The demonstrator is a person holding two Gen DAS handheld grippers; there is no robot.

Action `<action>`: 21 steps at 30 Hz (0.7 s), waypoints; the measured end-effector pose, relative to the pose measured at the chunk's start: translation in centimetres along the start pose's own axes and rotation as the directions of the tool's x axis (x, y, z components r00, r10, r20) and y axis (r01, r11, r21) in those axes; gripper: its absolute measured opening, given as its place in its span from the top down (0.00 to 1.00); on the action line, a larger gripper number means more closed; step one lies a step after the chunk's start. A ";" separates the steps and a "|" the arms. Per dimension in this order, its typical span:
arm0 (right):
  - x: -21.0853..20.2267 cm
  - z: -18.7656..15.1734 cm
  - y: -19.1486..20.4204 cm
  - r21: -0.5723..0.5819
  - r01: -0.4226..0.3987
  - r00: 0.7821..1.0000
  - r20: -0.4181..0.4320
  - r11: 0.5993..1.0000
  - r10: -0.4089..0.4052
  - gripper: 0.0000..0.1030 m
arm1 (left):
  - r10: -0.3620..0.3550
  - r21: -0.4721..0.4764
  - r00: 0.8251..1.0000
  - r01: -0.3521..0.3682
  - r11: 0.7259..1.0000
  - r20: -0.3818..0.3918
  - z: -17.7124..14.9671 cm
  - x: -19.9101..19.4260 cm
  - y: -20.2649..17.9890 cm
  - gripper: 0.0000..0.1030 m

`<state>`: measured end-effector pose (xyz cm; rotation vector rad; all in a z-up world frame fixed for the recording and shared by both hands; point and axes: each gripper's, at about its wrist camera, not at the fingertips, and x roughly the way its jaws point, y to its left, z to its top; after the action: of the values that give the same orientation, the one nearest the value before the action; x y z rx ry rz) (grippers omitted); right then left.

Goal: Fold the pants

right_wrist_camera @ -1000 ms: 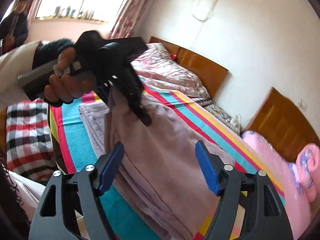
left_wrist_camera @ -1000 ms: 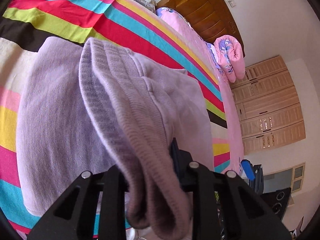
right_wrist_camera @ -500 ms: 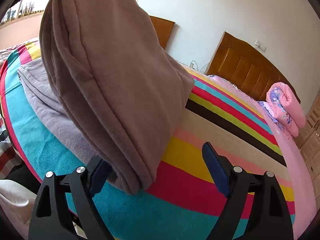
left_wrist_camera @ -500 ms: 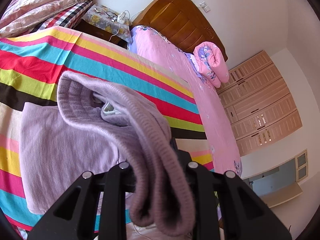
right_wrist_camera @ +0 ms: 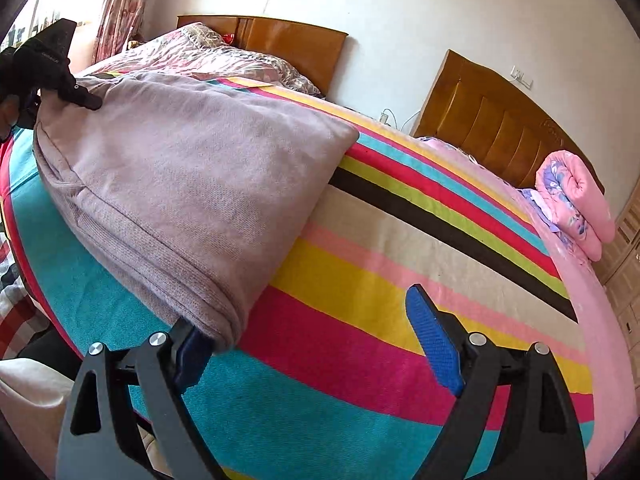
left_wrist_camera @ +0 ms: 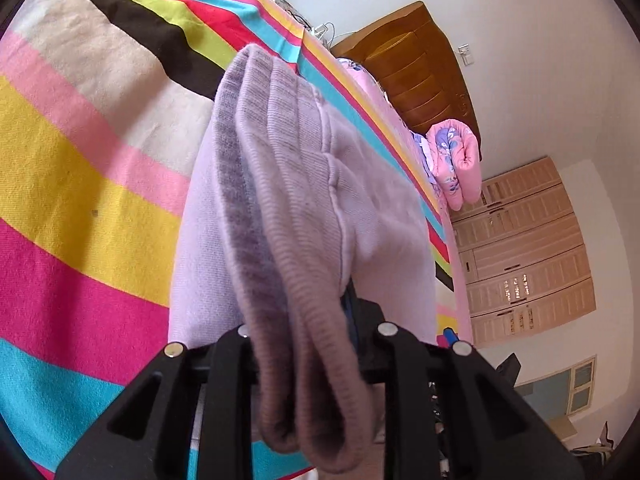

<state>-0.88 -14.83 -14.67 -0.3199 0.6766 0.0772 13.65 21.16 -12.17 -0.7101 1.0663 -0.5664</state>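
Left wrist view showed my left gripper pinching the ribbed waistband of the lilac pants, which draped over the striped blanket. My right gripper stood spread, the pants' folded corner touching its left finger.

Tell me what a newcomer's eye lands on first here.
First the lilac pants, a folded bundle on the brightly striped blanket. The left gripper is clamped on their ribbed cuff end, while the right gripper stands open beside the bundle's near corner. A rolled pink quilt sits by the headboard.
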 end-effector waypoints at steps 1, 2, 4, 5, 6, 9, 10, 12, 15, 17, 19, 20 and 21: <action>0.2 -0.2 -0.3 0.005 -0.004 1.000 -0.001 1.000 0.004 0.17 | 0.007 0.003 1.000 -0.007 1.000 0.005 -0.2 -0.1 0.0 0.78; 0.5 -0.3 -0.9 0.012 -0.011 1.000 -0.001 1.000 0.011 0.16 | 0.004 0.008 1.000 -0.004 1.000 0.012 -0.5 -0.2 0.1 0.78; 1.0 -0.2 -1.6 0.040 -0.043 0.999 -0.008 0.998 0.043 0.15 | -0.012 0.026 1.000 0.011 1.000 0.024 -0.6 -0.1 0.5 0.78; 1.1 -0.2 -1.8 0.053 -0.063 0.998 -0.013 0.997 0.064 0.15 | -0.026 0.024 0.999 0.026 0.999 0.027 -0.7 -0.1 0.9 0.75; 1.1 -0.1 -1.9 0.056 -0.079 0.997 -0.020 0.995 0.081 0.15 | -0.045 0.026 0.999 0.044 0.999 0.027 -0.7 -0.2 1.1 0.73; 0.3 0.2 -2.2 0.023 -0.148 0.987 -0.062 0.989 0.149 0.15 | 0.016 0.048 0.995 -0.021 0.999 0.100 -1.5 -2.4 1.1 0.55; -0.5 0.2 -2.4 0.011 -0.202 0.976 -0.078 0.979 0.202 0.15 | 0.096 0.054 0.982 -0.107 0.993 0.165 -1.9 -4.2 0.5 0.49; -2.7 0.1 -3.2 0.022 -0.341 0.938 -0.056 0.940 0.342 0.15 | 0.270 0.078 0.906 -0.311 0.947 0.326 -3.3 -8.0 -2.0 0.42; -4.8 1.5 -4.0 0.053 -0.421 0.907 0.035 0.905 0.420 0.19 | 0.257 0.212 0.864 -0.375 0.902 0.433 -5.6 -10.3 -7.8 0.35; -4.5 3.5 -3.5 0.065 -0.428 0.902 0.091 0.901 0.422 0.26 | 0.265 0.336 0.865 -0.423 0.841 0.426 -6.8 -8.2 -11.3 0.34; -3.2 5.6 -2.5 0.077 -0.420 0.905 0.111 0.904 0.411 0.41 | 0.347 0.417 0.829 -0.530 0.738 0.439 -7.1 -3.7 -13.9 0.34; -2.4 6.3 -1.7 0.071 -0.415 0.907 0.115 0.907 0.406 0.43 | 0.392 0.429 0.818 -0.561 0.708 0.421 -7.2 -1.9 -13.8 0.34; -1.7 6.9 -1.0 0.063 -0.422 0.904 0.106 0.904 0.415 0.47 | 0.433 0.431 0.807 -0.583 0.688 0.401 -7.3 -0.3 -13.2 0.35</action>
<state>2.16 -13.54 -8.28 -0.0831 0.6482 0.4717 5.73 11.02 -4.24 0.0375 0.7420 -0.2378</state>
